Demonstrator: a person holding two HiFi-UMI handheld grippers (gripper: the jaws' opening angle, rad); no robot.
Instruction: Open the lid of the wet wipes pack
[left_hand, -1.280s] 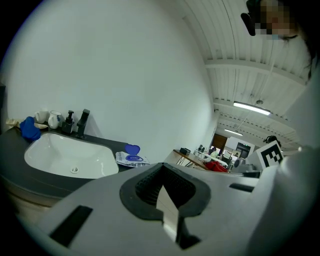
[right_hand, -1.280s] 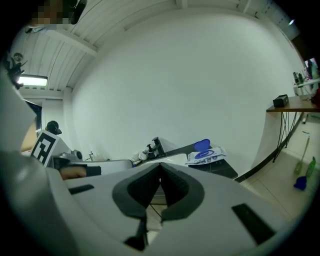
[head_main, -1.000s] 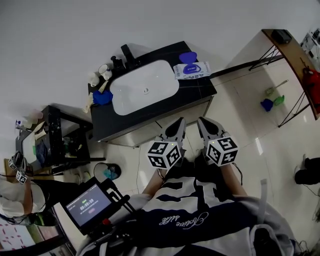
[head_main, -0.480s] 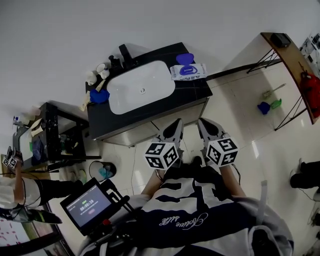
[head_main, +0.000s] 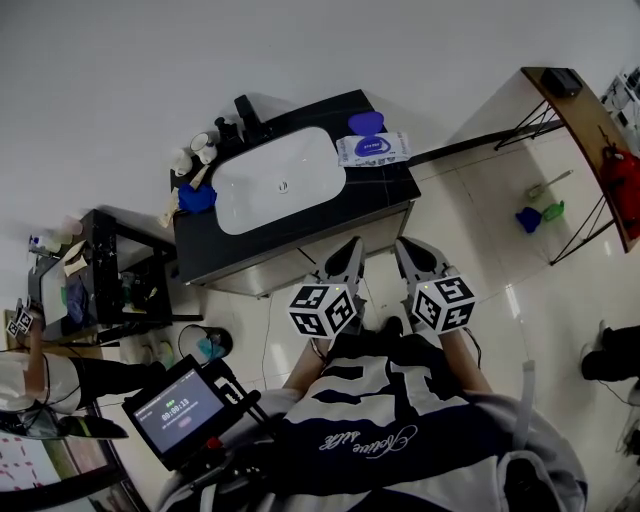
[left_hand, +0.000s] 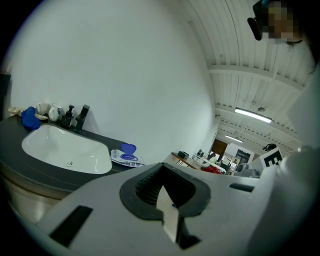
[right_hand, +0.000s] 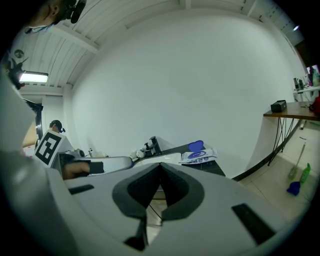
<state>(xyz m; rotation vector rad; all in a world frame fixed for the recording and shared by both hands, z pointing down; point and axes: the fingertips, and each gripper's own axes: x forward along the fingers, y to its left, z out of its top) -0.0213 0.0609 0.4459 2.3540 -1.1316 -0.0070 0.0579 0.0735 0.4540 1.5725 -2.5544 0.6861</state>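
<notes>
The wet wipes pack (head_main: 372, 150) lies on the black counter (head_main: 300, 225) to the right of the sink, its blue lid (head_main: 365, 123) standing up open. The same pack (left_hand: 126, 158) and raised lid (left_hand: 128, 148) show in the left gripper view, and the pack (right_hand: 199, 156) again in the right gripper view. Both grippers hang low in front of the counter, well short of the pack. My left gripper (head_main: 352, 248) is shut with nothing in it. My right gripper (head_main: 405, 248) is shut on nothing too. In each gripper view the jaws meet.
A white sink basin (head_main: 278, 180) with a black faucet (head_main: 247, 108) fills the counter's middle; cups and a blue cloth (head_main: 197, 197) sit at its left. A black shelf unit (head_main: 110, 270) stands left, a wooden table (head_main: 590, 110) right. Another person (head_main: 30, 385) is at lower left.
The counter and pack have drifted slightly up and left in the head view. Both grippers stay shut and almost still. The person at the left has shifted.
</notes>
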